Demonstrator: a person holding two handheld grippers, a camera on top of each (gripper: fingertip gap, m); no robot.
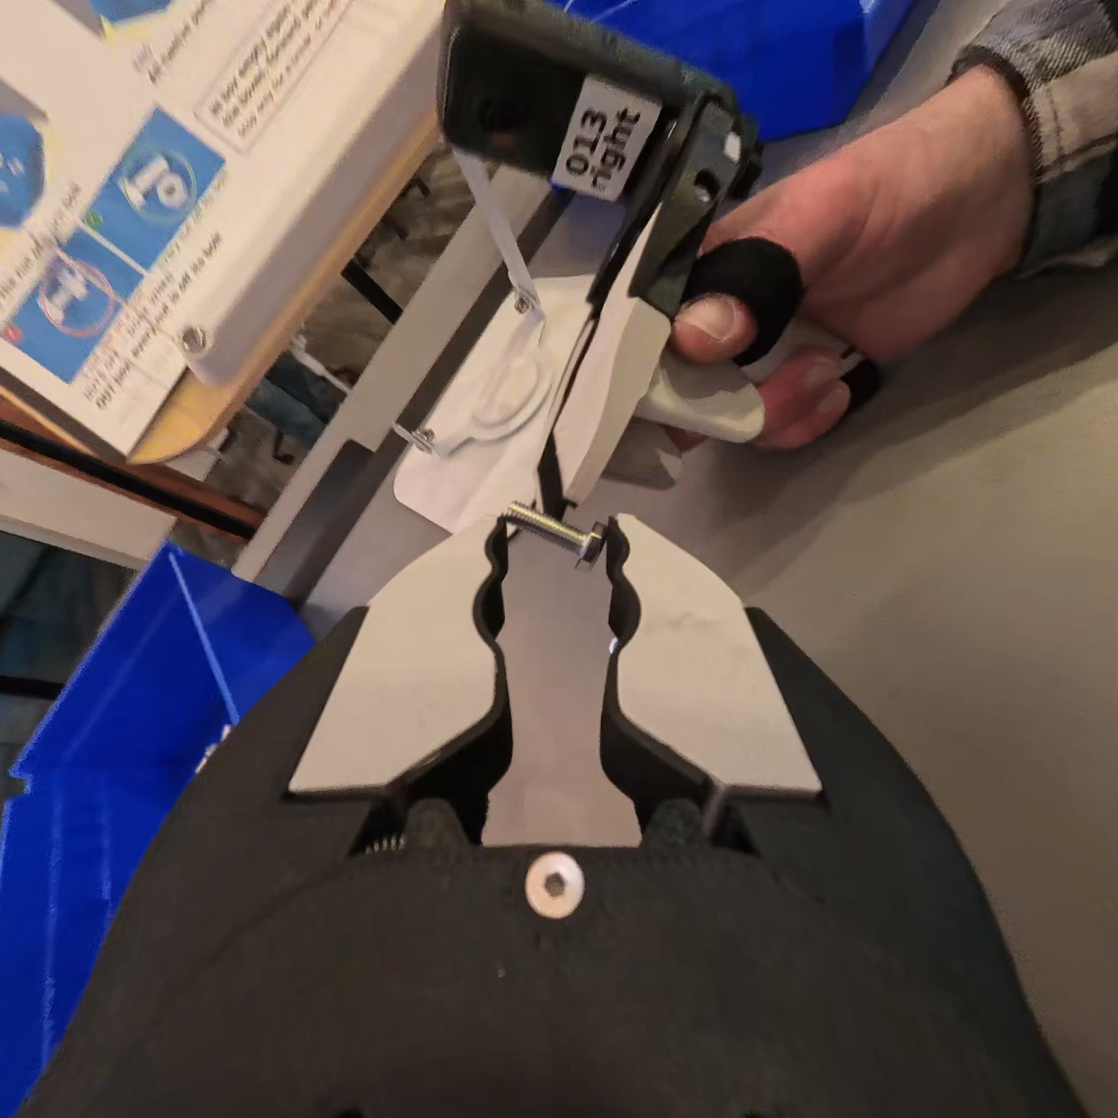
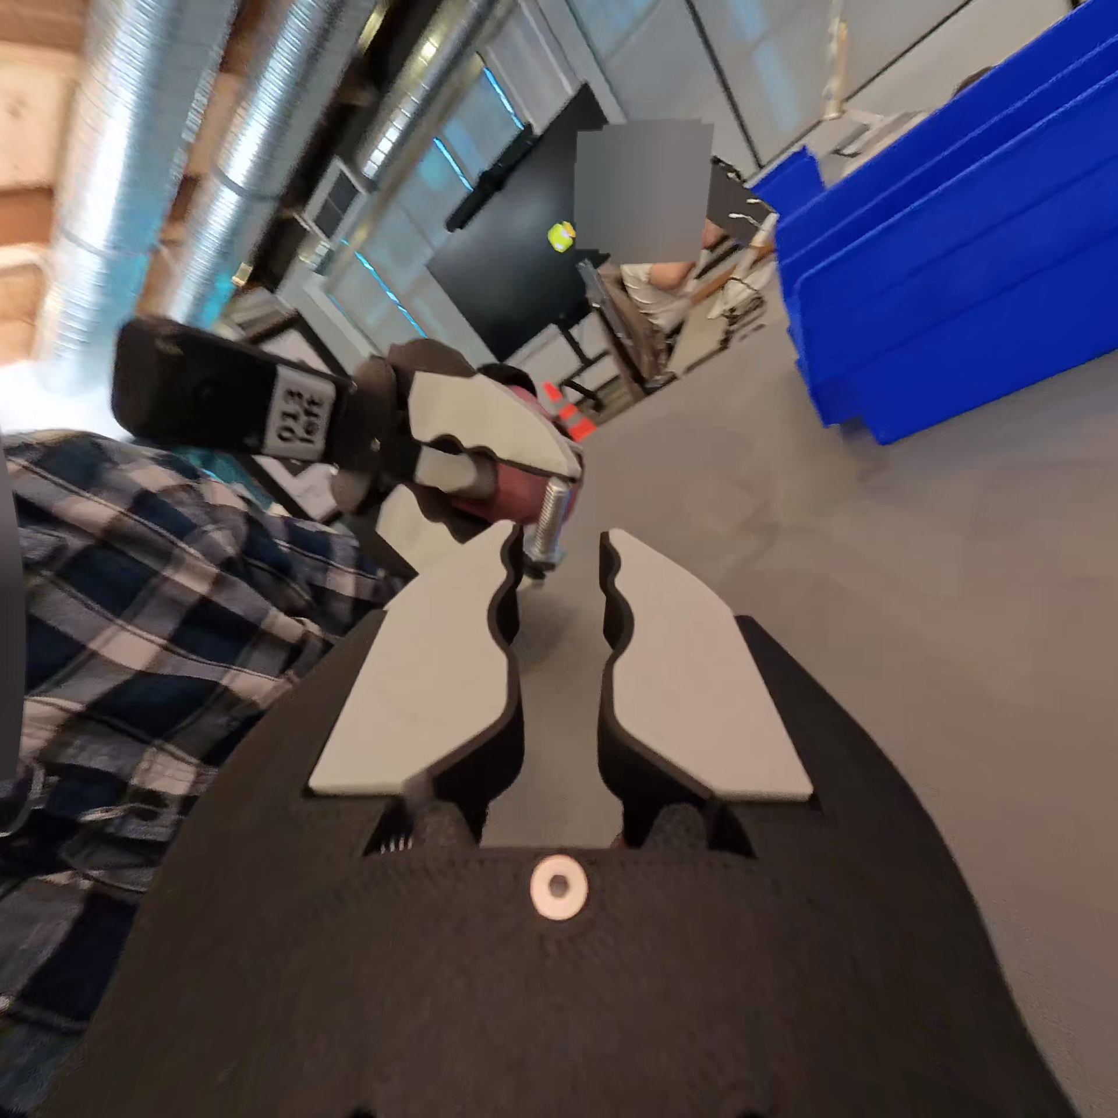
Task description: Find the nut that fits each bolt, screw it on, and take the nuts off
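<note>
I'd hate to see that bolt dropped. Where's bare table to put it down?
The grey table lies bare from the claws out to the blue bins. It is crowded where the left claw holds the bolt lengthwise, close against the right claw.

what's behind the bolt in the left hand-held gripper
Behind the silver bolt, clamped lengthwise between the left hand-held gripper fingertips, is the right hand-held gripper edge-on, with a white plate beyond. The right gripper's fingertips are hidden there.
</note>
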